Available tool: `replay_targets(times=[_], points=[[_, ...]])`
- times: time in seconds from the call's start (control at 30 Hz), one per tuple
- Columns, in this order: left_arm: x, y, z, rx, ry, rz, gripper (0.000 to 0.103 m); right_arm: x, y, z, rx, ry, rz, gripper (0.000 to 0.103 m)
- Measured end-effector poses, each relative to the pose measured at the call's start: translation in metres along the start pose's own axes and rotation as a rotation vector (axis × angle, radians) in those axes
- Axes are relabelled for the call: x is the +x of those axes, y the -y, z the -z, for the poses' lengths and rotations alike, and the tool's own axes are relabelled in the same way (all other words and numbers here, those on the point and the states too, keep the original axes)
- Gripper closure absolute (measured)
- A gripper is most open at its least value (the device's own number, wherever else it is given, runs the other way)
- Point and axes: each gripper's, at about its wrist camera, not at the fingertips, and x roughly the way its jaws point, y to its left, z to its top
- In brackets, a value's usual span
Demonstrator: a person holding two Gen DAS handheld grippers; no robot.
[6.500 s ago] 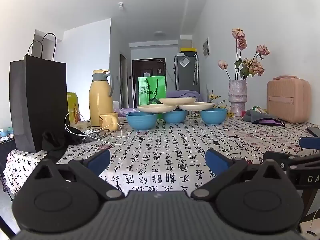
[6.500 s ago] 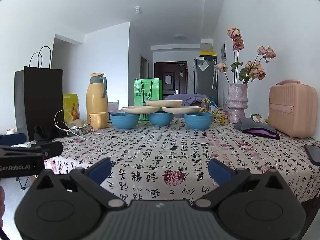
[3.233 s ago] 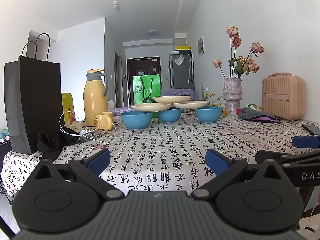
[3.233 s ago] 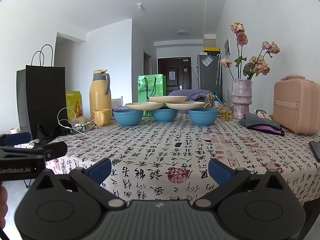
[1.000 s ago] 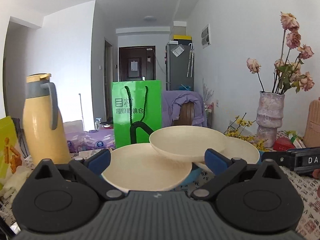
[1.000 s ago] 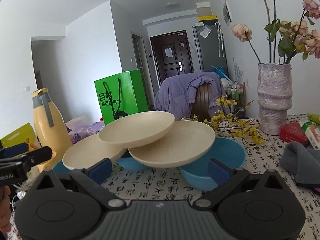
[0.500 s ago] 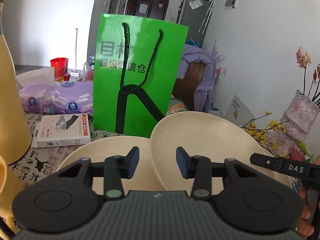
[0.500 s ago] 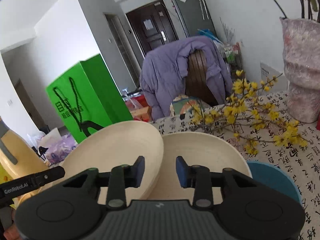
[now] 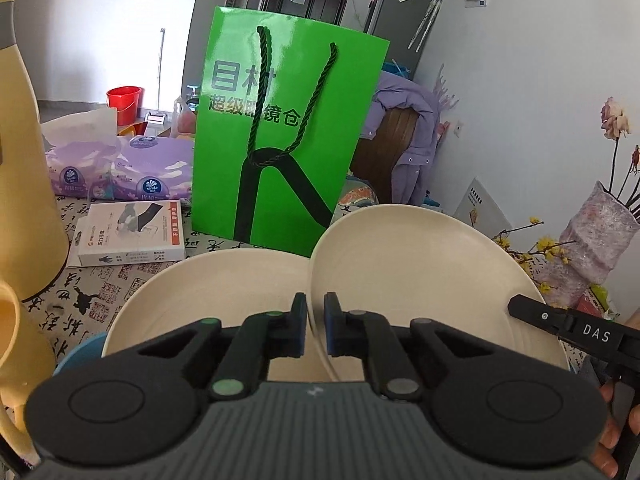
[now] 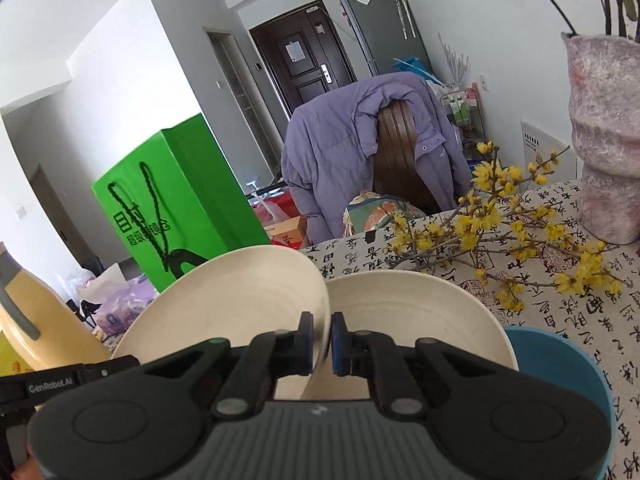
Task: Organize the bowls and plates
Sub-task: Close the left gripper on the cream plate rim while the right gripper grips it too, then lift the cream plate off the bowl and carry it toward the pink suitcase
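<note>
Both grippers newly shut; bowls hidden.

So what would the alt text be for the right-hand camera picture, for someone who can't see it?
The right gripper is pinched shut on the rim of a cream plate, which overlaps a second cream plate resting on a blue bowl. Behind stand a green paper bag, yellow flowering twigs and a chair draped with a purple jacket.
</note>
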Motion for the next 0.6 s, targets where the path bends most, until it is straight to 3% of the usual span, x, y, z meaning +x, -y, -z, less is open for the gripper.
replay_targets(times=[0.3, 0.6], points=[[-0.097, 0.015, 0.044, 0.009, 0.078, 0.006, 0.094, -0.094, -0.016, 0.034, -0.051, 0.071, -0.017, 0.094], [-0.197, 0.025, 0.135, 0.019, 0.149, 0.007, 0.094, -0.21, -0.025, 0.109, -0.129, 0.131, -0.03, 0.094]])
